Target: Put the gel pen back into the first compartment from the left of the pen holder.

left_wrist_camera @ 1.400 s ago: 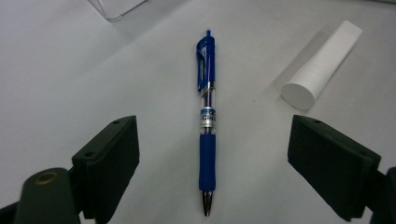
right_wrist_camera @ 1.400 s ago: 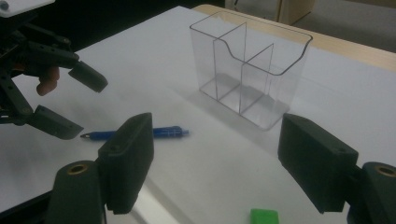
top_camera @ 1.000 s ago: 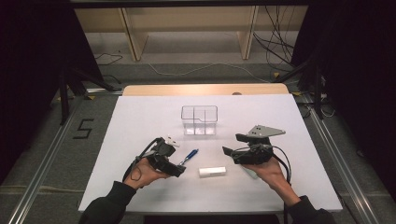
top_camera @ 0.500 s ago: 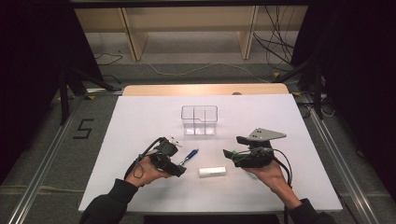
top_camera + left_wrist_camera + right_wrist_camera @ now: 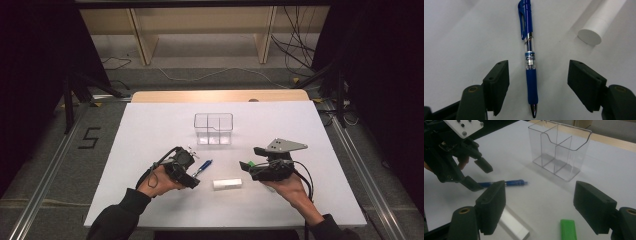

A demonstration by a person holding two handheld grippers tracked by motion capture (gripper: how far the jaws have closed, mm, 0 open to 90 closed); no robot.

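— hovering over the blue pen [image 5: 530, 53] is where we have our left gripper [image 5: 537, 87], right?

— yes, we hold it with the jaws spread wide and nothing between the pads. in the left gripper view the pen lies on the white table [image 5: 150, 130] straight down the gap, tip toward us, clip end away, touching neither jaw.

— and from above?

— in the high view the left gripper [image 5: 192, 172] sits just beside the pen [image 5: 202, 167], which lies aslant on the table, in front of the clear plastic organizer [image 5: 214, 129].

— what about our right gripper [image 5: 540, 205]?

— released too, jaws well apart, holding nothing. in the high view it [image 5: 246, 165] hangs to the right of the white block [image 5: 227, 183], near it but not touching.

— what do we see along its jaws?

— the organizer [image 5: 560, 150] standing upright with its compartments bare, the pen [image 5: 506, 183] lying near the left gripper [image 5: 477, 176], the white block [image 5: 515, 226] low by our left jaw, and a green flat thing [image 5: 568, 230] on the table between the jaws.

— and that white cylinder [image 5: 599, 23]?

— it lies on the table up and to the right of the pen in the left gripper view, apart from it.
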